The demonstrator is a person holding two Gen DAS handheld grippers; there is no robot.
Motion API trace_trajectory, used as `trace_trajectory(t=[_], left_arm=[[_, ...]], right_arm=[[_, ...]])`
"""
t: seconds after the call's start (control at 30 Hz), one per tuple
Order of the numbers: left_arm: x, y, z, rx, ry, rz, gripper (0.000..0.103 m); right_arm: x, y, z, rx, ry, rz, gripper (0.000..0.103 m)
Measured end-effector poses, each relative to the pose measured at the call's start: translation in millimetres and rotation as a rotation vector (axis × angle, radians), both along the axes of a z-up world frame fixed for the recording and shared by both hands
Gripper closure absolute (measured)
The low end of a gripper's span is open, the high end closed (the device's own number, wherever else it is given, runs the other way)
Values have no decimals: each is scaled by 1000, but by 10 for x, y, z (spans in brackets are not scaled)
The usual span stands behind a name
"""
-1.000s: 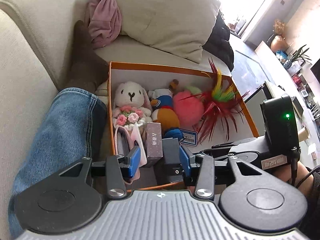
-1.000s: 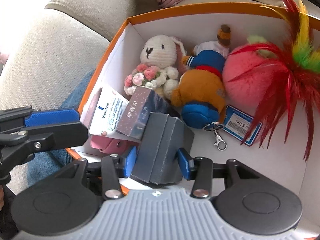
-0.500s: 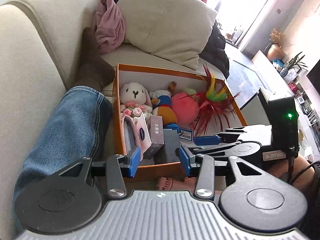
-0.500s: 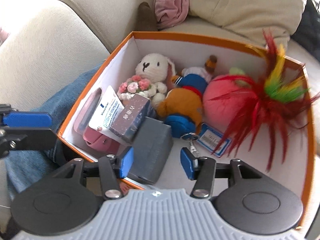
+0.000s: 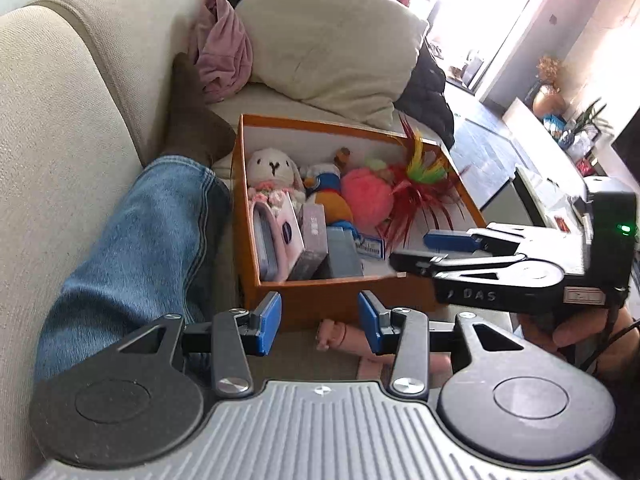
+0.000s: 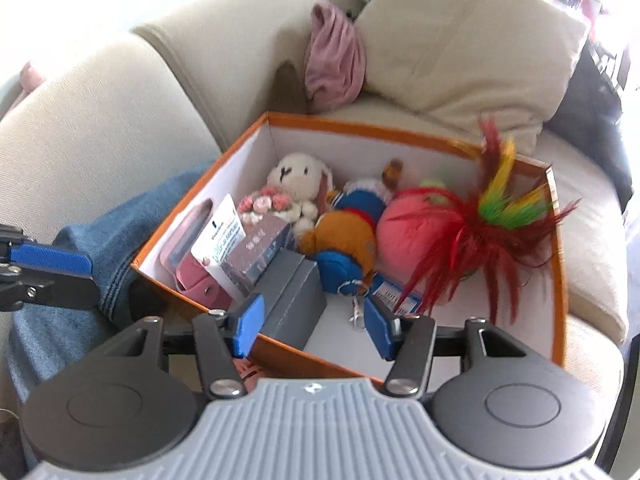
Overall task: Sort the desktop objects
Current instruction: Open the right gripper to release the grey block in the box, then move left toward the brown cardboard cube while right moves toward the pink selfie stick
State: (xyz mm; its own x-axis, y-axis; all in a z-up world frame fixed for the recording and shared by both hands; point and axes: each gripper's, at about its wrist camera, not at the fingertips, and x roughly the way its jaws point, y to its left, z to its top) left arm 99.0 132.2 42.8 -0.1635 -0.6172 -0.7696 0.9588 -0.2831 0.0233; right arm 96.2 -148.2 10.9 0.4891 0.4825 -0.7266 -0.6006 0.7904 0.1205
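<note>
An orange box (image 5: 340,304) (image 6: 558,248) sits on the sofa. Inside are a white bunny (image 5: 272,172) (image 6: 298,178), a duck plush (image 6: 348,228), a pink ball (image 6: 416,220), a red feather toy (image 6: 492,232), a pink case (image 6: 192,276), a brown box (image 6: 256,256) and a grey box (image 5: 340,256) (image 6: 292,300). My left gripper (image 5: 318,322) is open and empty, in front of the box's near wall. My right gripper (image 6: 312,326) is open and empty, just above the near rim, behind the grey box. It also shows in the left wrist view (image 5: 424,248).
A jeans-clad leg (image 5: 136,248) lies left of the box. A cream cushion (image 5: 328,40) and pink cloth (image 5: 224,48) lie behind it on the sofa. A pink doll (image 5: 340,336) lies on the sofa in front of the box.
My right gripper let go of the grey box, which now rests in the orange box, and opened. Both grippers pulled back and away from the box.
</note>
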Motion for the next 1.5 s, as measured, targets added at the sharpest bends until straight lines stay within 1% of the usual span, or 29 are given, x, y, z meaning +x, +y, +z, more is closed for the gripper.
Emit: trace_trajectory(t=[0.1,0.17,0.23,0.27,0.3,0.37,0.43,0.57,0.6,0.77,0.83,0.9,0.97,1.07,1.17,1.2,1.27,1.3,1.37,1.43,1.5], left_arm=[[-30,72,-89,21,-26,-9,54],[-37,118,-162,41,-30,-18,54],[-37,157,-248,69,-35,-14,54],[-38,168,-286,81,-39,-15,54],[-34,174,-324,95,-41,-6,54],[-34,203,-404,123,-53,-3,54],[-40,241,-479,147,-62,-5,54],[-64,323,-578,183,-67,-3,54],[-62,342,-600,194,-57,23,54],[-124,439,-719,242,-81,-4,50],[-122,471,-744,254,-74,-6,48],[-105,501,-777,272,-52,2,47],[-96,521,-816,288,-50,1,45],[-94,550,-872,308,-59,-5,42],[-82,572,-939,342,-37,-4,40],[-77,571,-962,351,-29,8,40],[-54,559,-987,337,-38,52,40],[-43,536,-1001,347,-32,70,40],[20,489,-1009,366,12,130,40],[108,436,-1001,382,90,226,40],[117,403,-1009,391,104,272,40]], right_arm=[[-189,-111,19,19,-74,-21,45],[-309,-211,12,35,-102,-43,45],[-391,-292,-25,41,-98,-64,45],[-453,-341,-43,49,-110,-72,45],[-503,-366,-56,47,-120,-72,45],[-584,-399,-98,33,-108,-71,46],[-642,-419,-160,34,-82,-54,46],[-729,-398,-345,6,2,-14,46],[-747,-386,-404,-1,30,-7,46],[-840,-353,-643,-37,130,20,46],[-876,-351,-703,-48,154,21,47],[-911,-354,-758,-50,181,25,50],[-946,-352,-811,-53,206,31,52],[-972,-344,-888,-55,243,37,52],[-997,-332,-981,-45,294,46,52],[-1006,-328,-1002,-46,300,45,52],[-1015,-319,-995,-46,296,44,52],[-1022,-321,-992,-43,294,45,52],[-1033,-314,-984,-42,289,46,52],[-1040,-306,-989,-45,290,45,52],[-1022,-267,-981,-44,291,43,52]])
